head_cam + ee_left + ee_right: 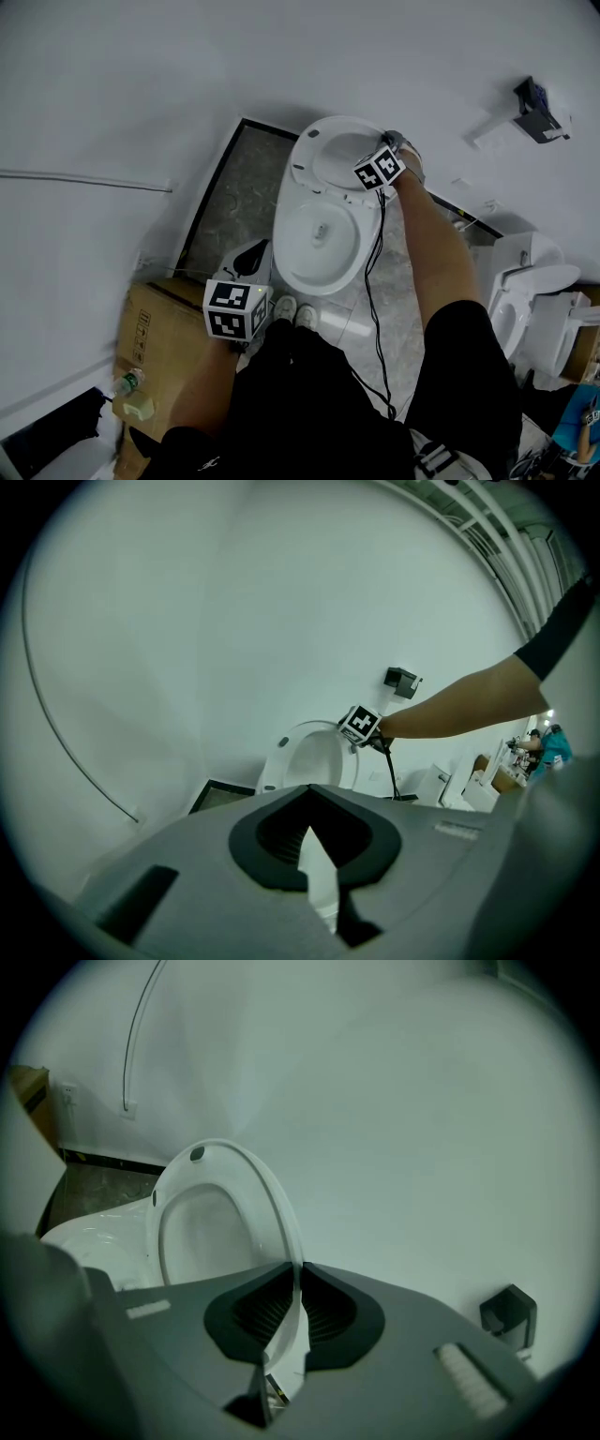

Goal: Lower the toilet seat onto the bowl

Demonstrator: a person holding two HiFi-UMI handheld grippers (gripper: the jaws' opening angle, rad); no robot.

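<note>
Gripping upright toilet seat rim, right claw

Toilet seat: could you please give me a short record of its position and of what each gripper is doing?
toilet seat: raised, upright near the wall, not on the bowl
bowl: uncovered
right gripper: jaws closed on the seat's rim
left gripper: jaws together, nothing between them, held away from the toilet
cardboard box: on the floor beside the left gripper
task step: seat not yet lowered

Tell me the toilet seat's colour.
The seat is white; the right gripper view shows it best.
</note>
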